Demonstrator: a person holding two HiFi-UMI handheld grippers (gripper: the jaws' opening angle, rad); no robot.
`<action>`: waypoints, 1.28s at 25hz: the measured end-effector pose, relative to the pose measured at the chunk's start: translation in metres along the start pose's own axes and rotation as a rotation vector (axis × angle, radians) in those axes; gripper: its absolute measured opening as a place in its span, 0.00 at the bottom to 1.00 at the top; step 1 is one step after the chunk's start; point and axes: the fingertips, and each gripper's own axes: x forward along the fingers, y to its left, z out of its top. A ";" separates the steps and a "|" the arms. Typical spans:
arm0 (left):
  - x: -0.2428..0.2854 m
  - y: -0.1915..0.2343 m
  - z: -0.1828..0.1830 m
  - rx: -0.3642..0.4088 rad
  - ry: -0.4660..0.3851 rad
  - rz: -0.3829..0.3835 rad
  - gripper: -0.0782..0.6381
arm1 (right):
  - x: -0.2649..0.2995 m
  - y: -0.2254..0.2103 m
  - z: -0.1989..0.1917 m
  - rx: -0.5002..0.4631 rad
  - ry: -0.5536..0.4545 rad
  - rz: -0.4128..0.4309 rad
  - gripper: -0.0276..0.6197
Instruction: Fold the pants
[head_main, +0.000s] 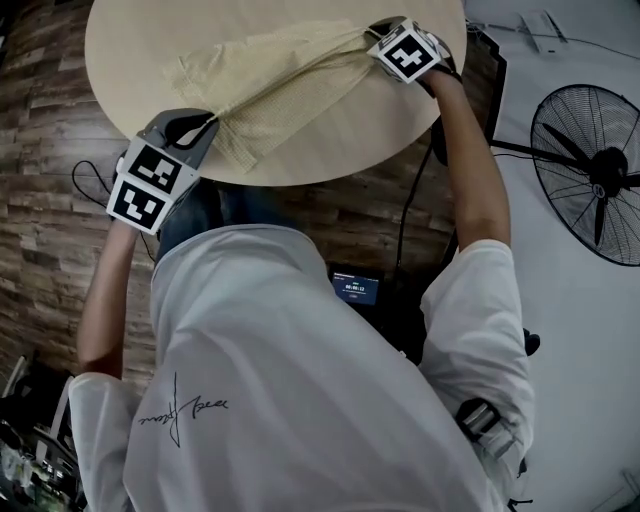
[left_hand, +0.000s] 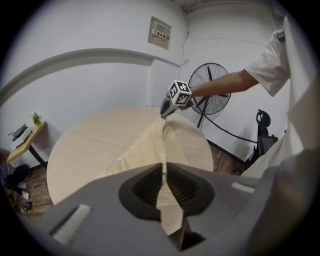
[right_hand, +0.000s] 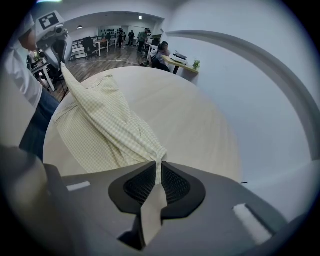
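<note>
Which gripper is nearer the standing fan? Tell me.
Right. The right gripper holds the pants at the table edge nearest the fan; the left gripper holds them at the opposite edge.

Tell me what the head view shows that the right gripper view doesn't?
Only the head view: the standing fan and a small lit screen by the person. Only the right gripper view: a far office with people, and a small potted plant. Both: the round table and the pale checked pants, stretched between the left hand-held gripper and the right hand-held gripper, each shut on the cloth.
</note>
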 end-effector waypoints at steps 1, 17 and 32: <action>0.005 -0.005 -0.003 0.000 0.004 -0.009 0.23 | 0.002 0.001 -0.003 -0.004 0.006 0.000 0.09; 0.076 -0.095 -0.062 0.115 0.148 -0.165 0.23 | 0.030 0.023 -0.049 -0.007 0.073 0.035 0.09; 0.092 -0.139 -0.095 0.136 0.226 -0.361 0.25 | 0.026 0.040 -0.109 -0.162 0.368 0.115 0.38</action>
